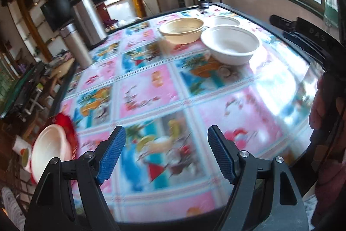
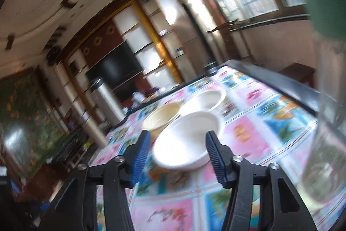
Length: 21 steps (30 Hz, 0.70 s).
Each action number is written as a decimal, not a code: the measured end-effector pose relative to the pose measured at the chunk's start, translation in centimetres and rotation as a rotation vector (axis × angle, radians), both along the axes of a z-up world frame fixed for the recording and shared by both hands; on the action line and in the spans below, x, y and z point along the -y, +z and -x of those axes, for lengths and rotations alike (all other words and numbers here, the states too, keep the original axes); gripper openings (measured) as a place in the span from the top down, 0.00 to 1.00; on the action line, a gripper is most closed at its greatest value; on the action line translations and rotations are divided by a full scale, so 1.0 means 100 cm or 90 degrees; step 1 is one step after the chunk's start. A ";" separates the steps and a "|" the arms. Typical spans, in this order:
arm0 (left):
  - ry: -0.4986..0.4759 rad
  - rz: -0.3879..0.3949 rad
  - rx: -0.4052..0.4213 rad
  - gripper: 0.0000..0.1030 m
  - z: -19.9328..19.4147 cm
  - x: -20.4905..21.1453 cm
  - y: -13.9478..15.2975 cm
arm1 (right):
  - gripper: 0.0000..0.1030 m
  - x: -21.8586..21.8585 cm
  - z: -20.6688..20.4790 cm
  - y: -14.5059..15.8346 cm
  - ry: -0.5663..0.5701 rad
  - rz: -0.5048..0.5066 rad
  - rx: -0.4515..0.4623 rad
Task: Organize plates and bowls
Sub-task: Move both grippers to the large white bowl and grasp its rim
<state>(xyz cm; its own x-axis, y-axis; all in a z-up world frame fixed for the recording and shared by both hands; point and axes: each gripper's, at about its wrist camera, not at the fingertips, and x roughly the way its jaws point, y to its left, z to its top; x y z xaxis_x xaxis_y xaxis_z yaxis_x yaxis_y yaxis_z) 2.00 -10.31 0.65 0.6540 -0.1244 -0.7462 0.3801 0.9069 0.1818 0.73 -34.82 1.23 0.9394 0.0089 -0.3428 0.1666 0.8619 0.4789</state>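
- The job looks barely started. Three bowls sit apart on the table (image 1: 151,88), not stacked yet.
- The near white bowl (image 1: 230,43) stands toward the far side of the table. The tan bowl (image 1: 182,30) is just behind it, touching or almost touching. The far white bowl (image 1: 225,20) sits behind both, close to the far edge.
- Another white dish (image 1: 50,147) rests on something red (image 1: 64,122) at the left edge of the table. I cannot tell if it has been put away or waits its turn.
- The left gripper (image 1: 166,148) is wide apart and holds nothing. It hangs over the near part of the table, well apart from the bowls.
- The right gripper (image 2: 177,151) is also spread wide with nothing in it. The near white bowl (image 2: 187,141) shows between its two fingers, just ahead, but they are not touching it.
- My guess: the right one should take that bowl first, then stack the rest.
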 end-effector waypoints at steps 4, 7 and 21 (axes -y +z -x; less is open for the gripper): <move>0.013 0.021 -0.013 0.24 -0.035 0.019 0.006 | 0.35 0.012 -0.020 0.008 -0.047 0.024 -0.040; 0.040 0.039 -0.023 0.24 -0.070 0.030 0.007 | 0.34 0.003 -0.044 0.011 -0.056 0.069 -0.082; 0.122 0.151 -0.114 0.24 -0.190 0.069 -0.003 | 0.34 0.058 -0.131 0.001 -0.038 -0.025 -0.201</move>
